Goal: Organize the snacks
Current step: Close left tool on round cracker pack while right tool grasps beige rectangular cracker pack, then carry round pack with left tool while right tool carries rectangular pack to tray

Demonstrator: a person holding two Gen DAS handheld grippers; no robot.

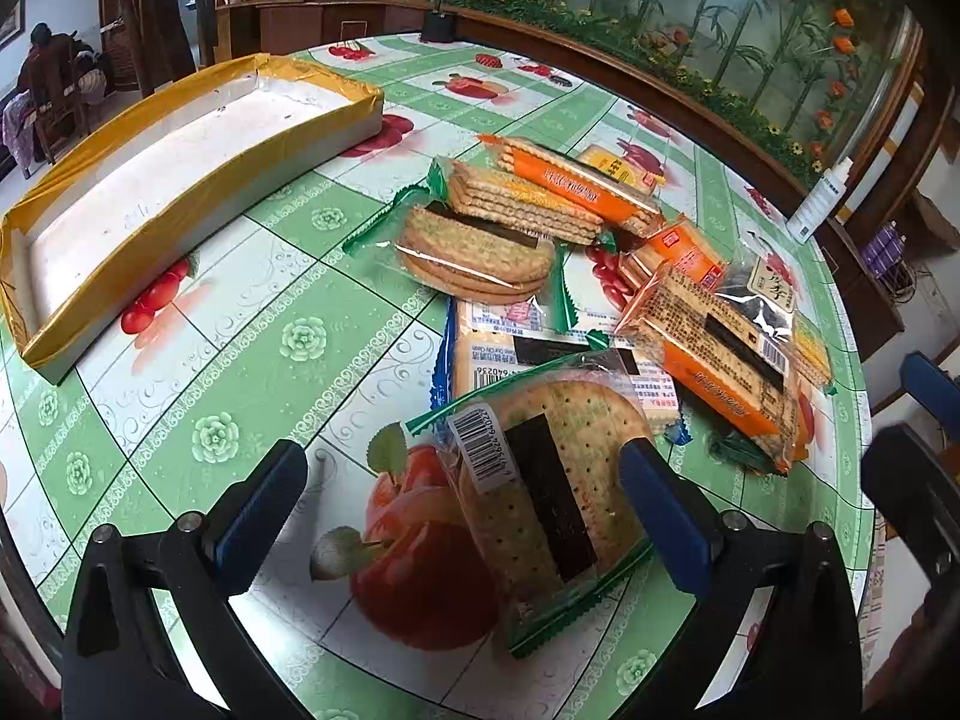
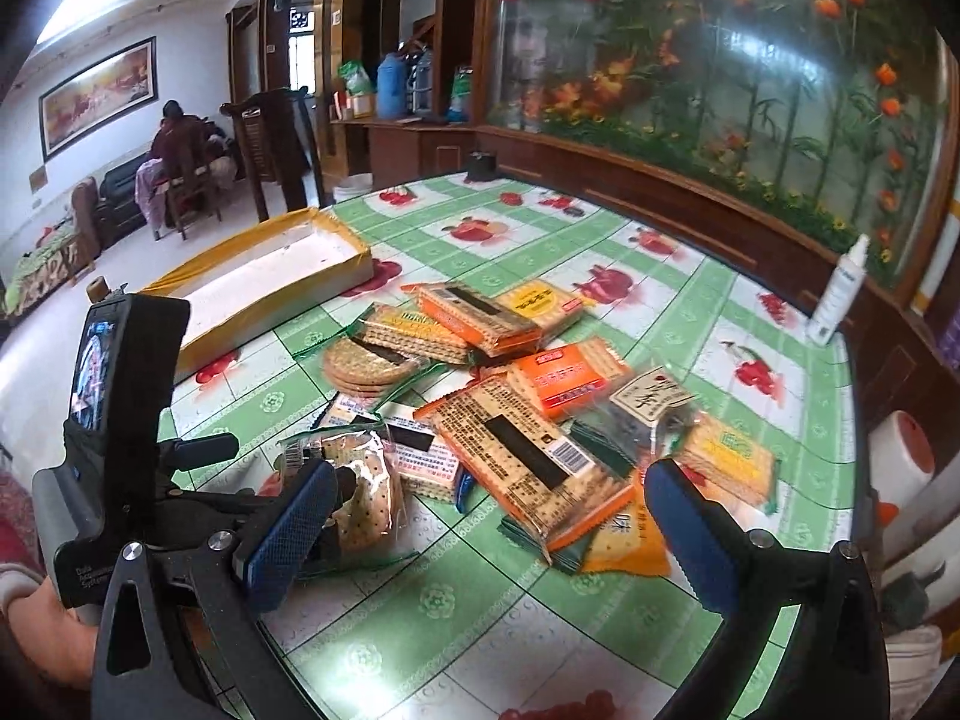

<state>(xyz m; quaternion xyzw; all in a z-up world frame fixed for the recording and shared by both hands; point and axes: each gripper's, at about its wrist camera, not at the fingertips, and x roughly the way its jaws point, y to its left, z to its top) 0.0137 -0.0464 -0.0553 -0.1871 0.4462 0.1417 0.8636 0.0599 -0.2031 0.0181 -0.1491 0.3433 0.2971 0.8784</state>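
Left gripper (image 1: 462,516) gapes wide around the cracker packet (image 1: 540,498); right gripper (image 2: 492,528), equally wide, holds nothing.

Before me, a table (image 2: 600,618) under a green-and-white cloth printed with fruit. A white spray bottle (image 2: 837,294) stands upright at its far right edge, beside a wood-framed glass panel (image 2: 720,78) of bamboo and orange flowers. Beyond, a dark wooden chair (image 2: 276,144), a blue jug (image 2: 391,87) on a counter, a framed painting (image 2: 99,93), a seated person (image 2: 177,132).
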